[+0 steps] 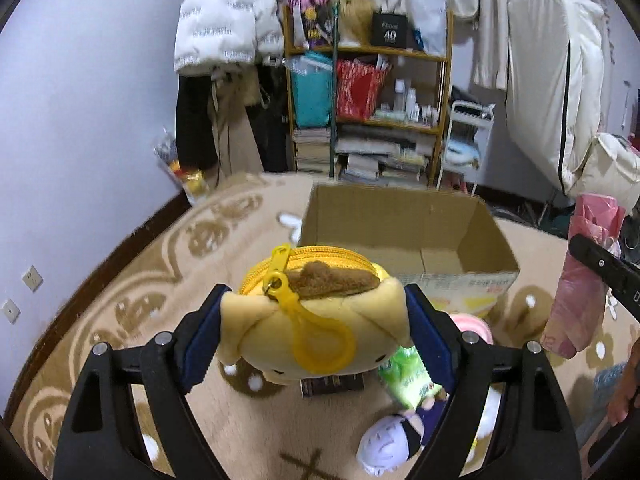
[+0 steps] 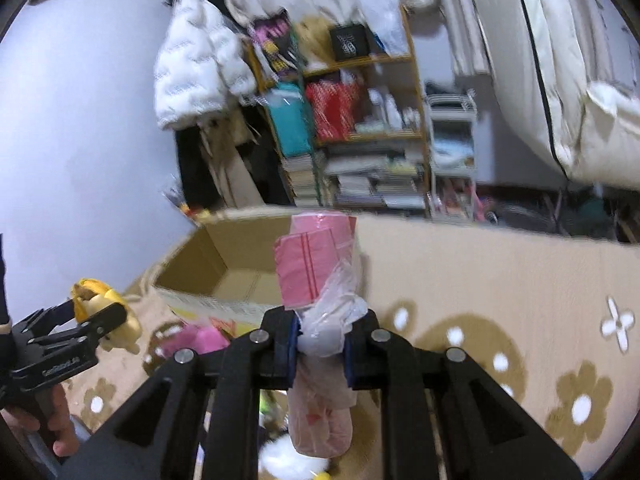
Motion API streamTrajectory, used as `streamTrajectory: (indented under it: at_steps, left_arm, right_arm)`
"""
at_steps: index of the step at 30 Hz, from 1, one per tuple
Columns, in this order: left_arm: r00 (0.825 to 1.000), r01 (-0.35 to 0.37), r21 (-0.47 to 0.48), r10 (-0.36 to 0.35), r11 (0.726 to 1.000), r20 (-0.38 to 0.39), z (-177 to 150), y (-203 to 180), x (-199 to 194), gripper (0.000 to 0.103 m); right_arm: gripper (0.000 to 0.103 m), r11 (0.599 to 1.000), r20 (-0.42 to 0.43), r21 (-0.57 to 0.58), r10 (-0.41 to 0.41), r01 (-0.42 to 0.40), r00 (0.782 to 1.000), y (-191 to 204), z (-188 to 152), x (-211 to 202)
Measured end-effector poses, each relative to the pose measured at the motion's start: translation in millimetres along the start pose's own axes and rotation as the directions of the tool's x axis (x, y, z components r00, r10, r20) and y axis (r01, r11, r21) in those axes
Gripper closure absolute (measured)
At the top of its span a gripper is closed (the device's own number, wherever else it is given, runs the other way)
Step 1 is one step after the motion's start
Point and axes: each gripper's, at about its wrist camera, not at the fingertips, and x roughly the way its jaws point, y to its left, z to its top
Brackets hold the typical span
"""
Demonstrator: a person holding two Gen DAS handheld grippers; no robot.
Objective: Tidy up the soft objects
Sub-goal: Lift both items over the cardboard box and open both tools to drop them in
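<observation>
My left gripper (image 1: pixel 316 298) is shut on a yellow plush pouch (image 1: pixel 320 328) with a zipper and a yellow plastic clip, and holds it up over the carpet. An open cardboard box (image 1: pixel 400 216) stands just beyond it, with nothing visible inside. My right gripper (image 2: pixel 322 332) is shut on a crumpled pink plastic bag (image 2: pixel 316 264) that sticks up between the pads, near the box (image 2: pixel 208 256). In the right wrist view the left gripper (image 2: pixel 94 304) with the pouch shows at the left. In the left wrist view the pink bag (image 1: pixel 580 280) hangs at the right.
On the beige flowered carpet (image 1: pixel 140 300) below lie a pink plush (image 1: pixel 472 324), a green packet (image 1: pixel 408 376) and a pale-haired doll (image 1: pixel 384 444). A crowded shelf (image 1: pixel 368 92), hanging coats and a white trolley (image 1: pixel 464 140) line the far wall. A person's hand (image 2: pixel 60 420) grips the left handle.
</observation>
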Motion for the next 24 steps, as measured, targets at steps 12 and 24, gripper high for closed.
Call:
streamTrajectory:
  at_steps: [12,24]
  left_arm:
    - [0.996,-0.014,0.025,0.012,1.0,0.084,35,-3,-2,0.019]
    - [0.993,-0.001,0.056,-0.006,0.998,0.118,57,-9,25,0.019]
  right_arm:
    - [0.085,0.996,0.097,-0.066,0.067,-0.06,0.993,21,39,12]
    - [0.085,0.992,0.107,-0.12,0.035,-0.022,0.994,28,62,53]
